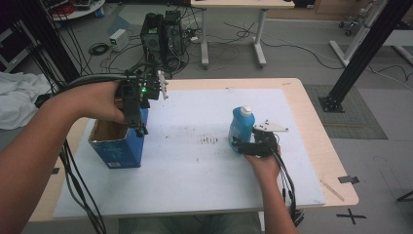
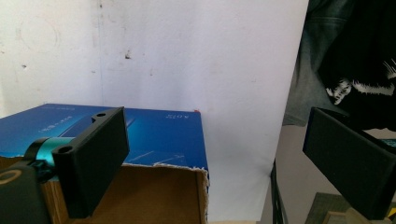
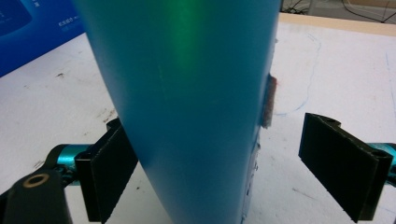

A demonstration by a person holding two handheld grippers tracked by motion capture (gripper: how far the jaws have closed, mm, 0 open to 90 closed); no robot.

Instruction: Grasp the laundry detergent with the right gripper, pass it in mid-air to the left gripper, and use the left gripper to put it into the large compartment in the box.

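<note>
jaws of the right gripper [image 3: 210, 172] stand spread around the blue bottle [image 3: 187, 102]; one touches it, the other stands apart. the bottle stands upright on the white mat [image 1: 195, 165]. farther off, the left gripper [image 2: 215, 168] hovers released over the open blue box [image 2: 154, 140].

Right gripper [image 1: 242, 145] at blue bottle [image 1: 241, 123]; left gripper [image 1: 141, 130] over box [image 1: 117, 148].

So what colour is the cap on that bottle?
White, on a blue bottle; the cap shows best in the high view.
</note>
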